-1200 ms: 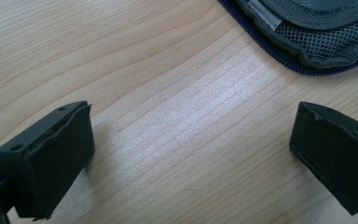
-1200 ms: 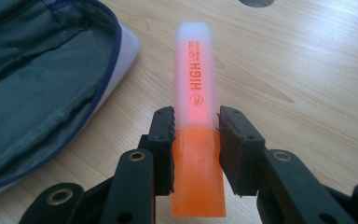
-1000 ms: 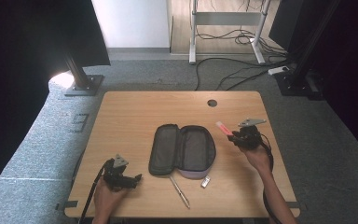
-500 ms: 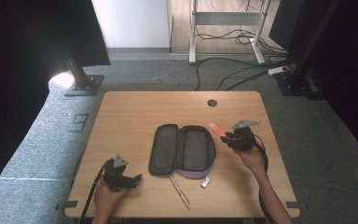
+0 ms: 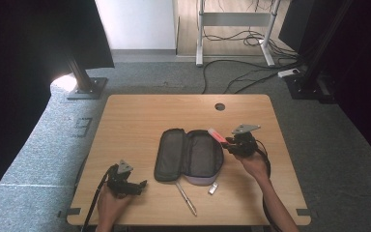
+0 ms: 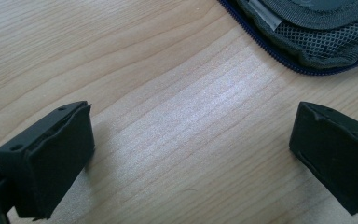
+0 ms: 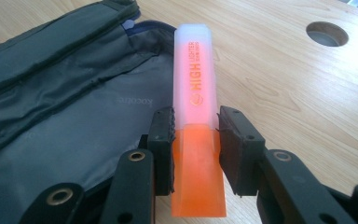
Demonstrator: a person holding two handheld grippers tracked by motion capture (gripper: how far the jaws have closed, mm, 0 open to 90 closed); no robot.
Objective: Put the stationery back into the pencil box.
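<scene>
From above, we hold the right gripper (image 5: 233, 143) at the right edge of the open dark fabric pencil case (image 5: 189, 156), its jaws clamped on an orange highlighter pen with a translucent cap (image 5: 215, 135), which we judge is bound for the case. The left gripper (image 5: 134, 185) rests apart on the pale wooden table (image 5: 140, 121). In the left gripper view, our jaws stand wide apart over bare wood, empty and out of the way. In the right gripper view, our pads pinch the highlighter (image 7: 196, 116) at the cap's seam, cap pointing forward beside the case lining (image 7: 60, 135).
</scene>
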